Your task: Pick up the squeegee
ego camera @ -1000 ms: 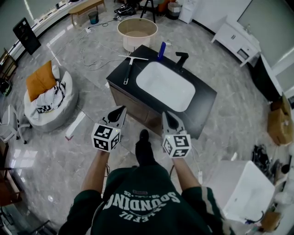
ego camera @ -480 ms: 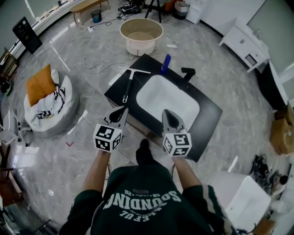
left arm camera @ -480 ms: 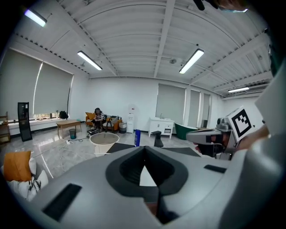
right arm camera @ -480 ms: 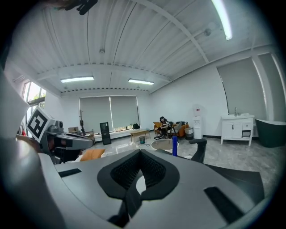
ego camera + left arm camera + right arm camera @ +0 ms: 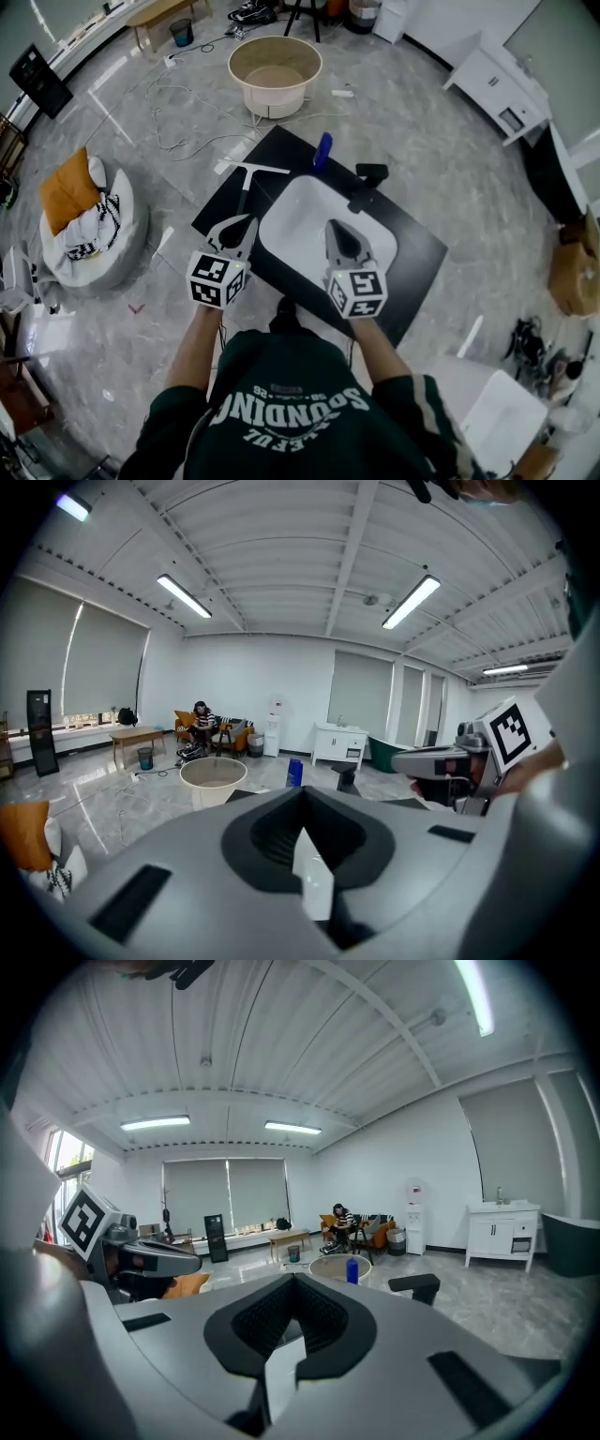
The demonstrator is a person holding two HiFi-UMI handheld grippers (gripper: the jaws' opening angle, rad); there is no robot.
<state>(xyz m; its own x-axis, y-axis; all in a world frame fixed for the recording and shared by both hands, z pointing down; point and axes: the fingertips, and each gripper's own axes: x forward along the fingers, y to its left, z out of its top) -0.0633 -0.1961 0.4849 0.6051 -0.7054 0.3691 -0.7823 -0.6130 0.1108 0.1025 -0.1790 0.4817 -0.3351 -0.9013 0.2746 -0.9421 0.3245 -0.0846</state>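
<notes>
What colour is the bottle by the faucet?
Blue. The bottle shows best in the head view, beside the black faucet.

I see the black countertop (image 5: 411, 251) strip left of the white sink basin (image 5: 295, 211) open from above, with only the flat T-shaped squeegee (image 5: 247, 183) on it. An upright blue bottle (image 5: 323, 150) and a black faucet (image 5: 367, 183) stand along the basin's far rim, apart from that strip.
</notes>
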